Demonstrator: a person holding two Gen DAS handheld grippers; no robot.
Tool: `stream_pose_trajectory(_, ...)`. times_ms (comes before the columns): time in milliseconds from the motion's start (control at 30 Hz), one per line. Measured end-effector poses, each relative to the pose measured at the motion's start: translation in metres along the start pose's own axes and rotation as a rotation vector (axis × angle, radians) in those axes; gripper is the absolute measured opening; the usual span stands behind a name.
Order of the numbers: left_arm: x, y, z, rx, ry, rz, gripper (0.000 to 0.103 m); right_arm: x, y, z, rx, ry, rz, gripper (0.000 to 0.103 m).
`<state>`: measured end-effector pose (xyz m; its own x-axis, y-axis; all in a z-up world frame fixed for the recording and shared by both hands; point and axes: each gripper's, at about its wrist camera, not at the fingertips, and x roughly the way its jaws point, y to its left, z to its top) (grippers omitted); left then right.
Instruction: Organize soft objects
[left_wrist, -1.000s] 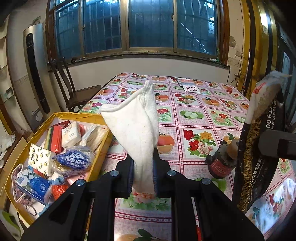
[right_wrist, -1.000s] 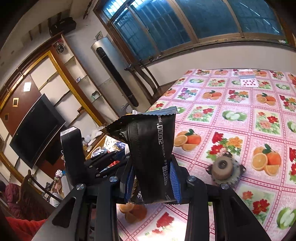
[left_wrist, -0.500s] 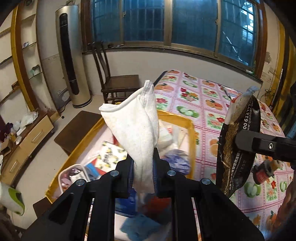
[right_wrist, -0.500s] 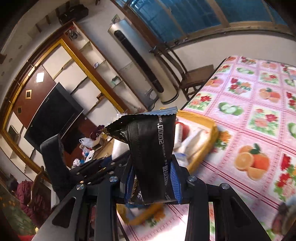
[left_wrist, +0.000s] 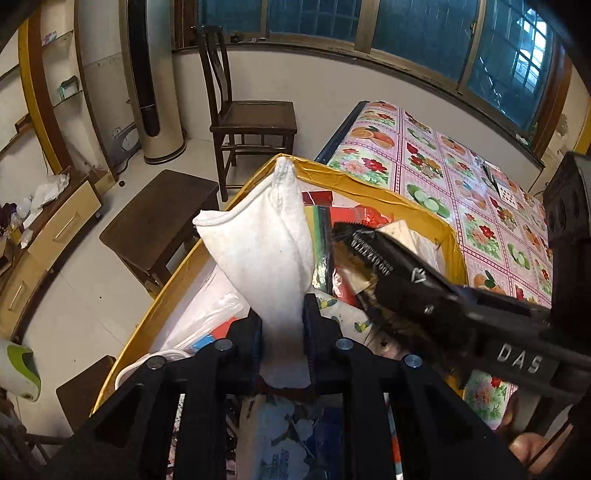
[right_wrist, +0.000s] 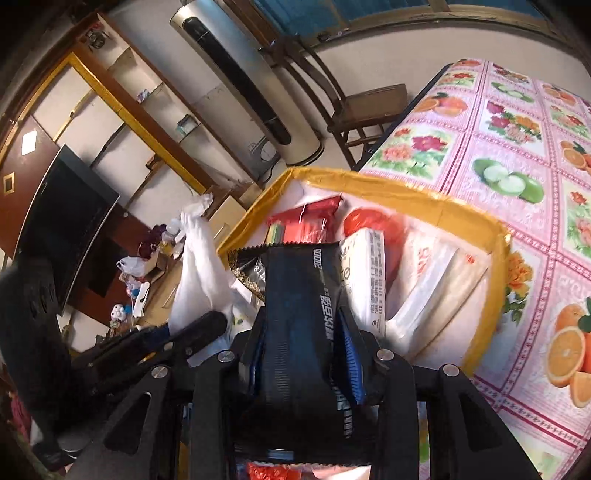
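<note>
Hiding box contents (cloth, packet)

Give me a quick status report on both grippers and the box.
Left gripper shut on white cloth. Right gripper shut on black foil packet. Both over the packed yellow-rimmed box; nothing blocking the drop.

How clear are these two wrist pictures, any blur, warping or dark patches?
Left wrist view: mostly sharp, the white cloth crisp, fisheye bending the window frame, corners black. Right wrist view: softer, motion blur smearing the red items in the yellow box, the black pouch dim in the gripper's shade, the tablecloth bright, straight shelves curved by the lens.
</note>
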<state>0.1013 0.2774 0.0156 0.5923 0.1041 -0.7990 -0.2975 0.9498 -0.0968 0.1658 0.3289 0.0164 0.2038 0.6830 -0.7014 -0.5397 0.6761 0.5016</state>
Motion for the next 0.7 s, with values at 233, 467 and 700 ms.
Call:
stream_pose_trajectory(233, -0.006, 0.005, -0.002, -0.024, -0.041, 0.000, 0.061, -0.039, 0.005, -0.005, 0.032, -0.129, 0.040, 0.088)
stream_pose_trajectory(467, -0.033, 0.003, -0.008, -0.049, -0.107, 0.022, 0.077, -0.093, 0.006, -0.026, 0.058, -0.242, 0.057, 0.090)
stream_pose_trajectory(700, -0.070, -0.021, -0.039, 0.001, -0.212, 0.085, 0.077, -0.137, 0.000, -0.071, 0.055, -0.347, -0.029, 0.098)
